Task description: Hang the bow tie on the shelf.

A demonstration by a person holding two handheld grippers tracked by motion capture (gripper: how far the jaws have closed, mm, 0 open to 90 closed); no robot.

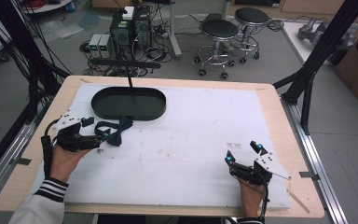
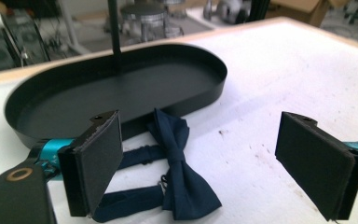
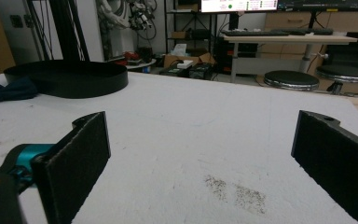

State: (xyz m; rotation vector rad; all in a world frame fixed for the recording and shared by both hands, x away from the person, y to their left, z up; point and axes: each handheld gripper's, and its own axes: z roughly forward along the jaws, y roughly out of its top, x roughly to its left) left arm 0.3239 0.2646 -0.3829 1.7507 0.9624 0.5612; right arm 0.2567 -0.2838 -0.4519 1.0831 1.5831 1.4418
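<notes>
Jaws on my left gripper stand spread wide, nothing between them; jaws on my right gripper are likewise parted and empty, resting low over bare desk near the front right.

Location of the work item: the navy bow tie lies flat on the white desk, just in front of the black oval tray and outside its rim; in the left gripper view its knot sits between the two pads, nearer the left one; the strap loops off to the left beneath that pad.

Risks, as I judge them: closing from this stance may catch only the strap or one wing, so the tie would dangle and swing on lifting; the soft cloth could slip from smooth pads if pinched at a thin edge; a low approach may drag the tie against the tray wall and bunch it; the thin upright post that appears to rise from the tray's far side could be clipped on the way over, though I cannot tell whether it belongs to the tray.

Materials: tie is matt woven fabric, limp, pleated at the knot; tray is rigid, dark, low-walled, smooth; desk cover is white, faintly scuffed and speckled; pads are flat, black, slightly textured.
</notes>
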